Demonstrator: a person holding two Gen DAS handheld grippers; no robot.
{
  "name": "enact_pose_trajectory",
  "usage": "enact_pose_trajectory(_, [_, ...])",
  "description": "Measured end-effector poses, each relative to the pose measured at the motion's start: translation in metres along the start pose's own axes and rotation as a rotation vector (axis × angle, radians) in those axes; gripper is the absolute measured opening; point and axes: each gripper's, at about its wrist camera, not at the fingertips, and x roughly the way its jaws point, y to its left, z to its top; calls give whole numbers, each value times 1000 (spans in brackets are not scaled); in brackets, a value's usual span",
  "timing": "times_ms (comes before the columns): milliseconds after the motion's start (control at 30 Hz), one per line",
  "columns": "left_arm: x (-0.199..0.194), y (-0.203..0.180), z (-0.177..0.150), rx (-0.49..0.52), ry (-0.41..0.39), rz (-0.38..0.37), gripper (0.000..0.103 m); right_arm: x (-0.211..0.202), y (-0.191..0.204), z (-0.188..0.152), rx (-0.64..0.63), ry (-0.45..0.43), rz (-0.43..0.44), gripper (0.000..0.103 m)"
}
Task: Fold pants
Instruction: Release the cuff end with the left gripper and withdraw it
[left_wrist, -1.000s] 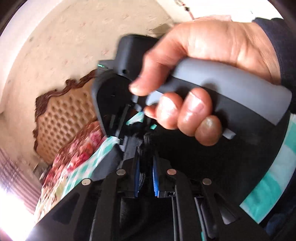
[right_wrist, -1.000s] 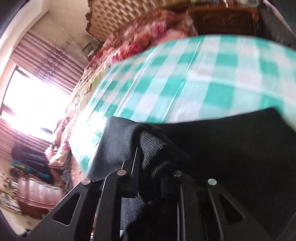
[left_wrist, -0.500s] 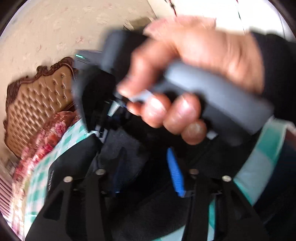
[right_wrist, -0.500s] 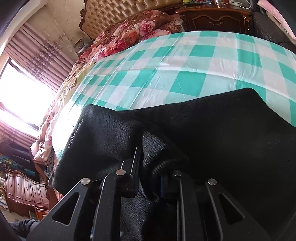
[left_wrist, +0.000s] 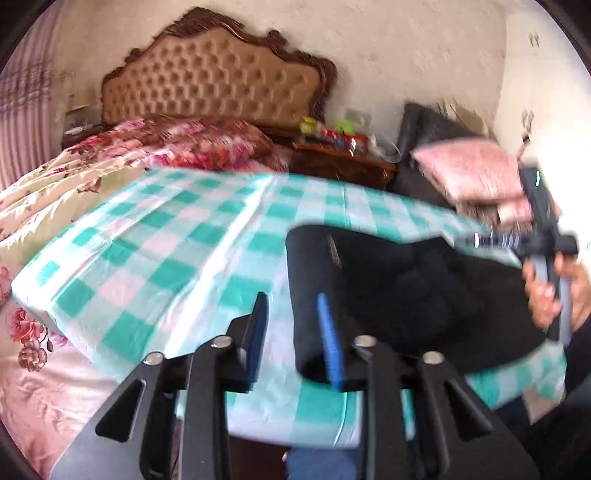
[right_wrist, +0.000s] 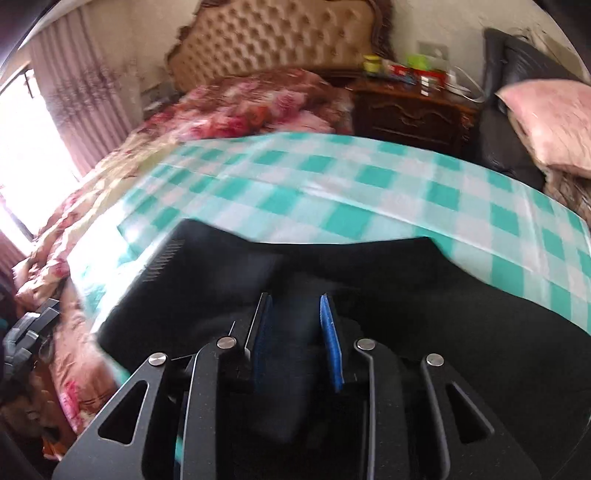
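The black pants lie folded in a thick bundle on the green-and-white checked cloth near its front edge. My left gripper is open and empty, just left of the bundle's near corner. My right gripper is open and empty, above the pants; in the left wrist view it sits at the bundle's far right, held by a hand.
A floral quilt and red floral pillows lie behind the checked cloth, under a tufted headboard. A wooden nightstand with small items stands at the right. A pink pillow rests on a dark chair.
Both grippers have let go of the pants and opened. The left gripper has pulled away to the left; the right has drawn back. The bundle now lies flat on the cloth.
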Motion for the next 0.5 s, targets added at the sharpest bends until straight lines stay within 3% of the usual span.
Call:
enact_pose_trajectory(33, [1, -5, -7, 26, 17, 9, 57, 3, 8, -1, -12, 4, -7, 28])
enact_pose_trajectory(100, [13, -19, -22, 92, 63, 20, 57, 17, 26, -5, -49, 27, -27, 28])
enact_pose_trajectory(200, [39, -46, -43, 205, 105, 104, 57, 43, 41, -15, -107, 84, -111, 28])
enact_pose_trajectory(333, [74, -58, -49, 259, 125, 190, 57, 59, 35, -26, -118, 110, -187, 28])
enact_pose_trajectory(400, [79, -39, -42, 158, 140, 239, 55, 60, 36, -28, -141, 118, -210, 29])
enact_pose_trajectory(467, [76, -2, -40, -42, 180, 147, 57, 64, 35, -32, -172, 124, -283, 29])
enact_pose_trajectory(500, [78, 20, -44, -165, 214, 85, 59, 65, 33, -34, -171, 118, -277, 29])
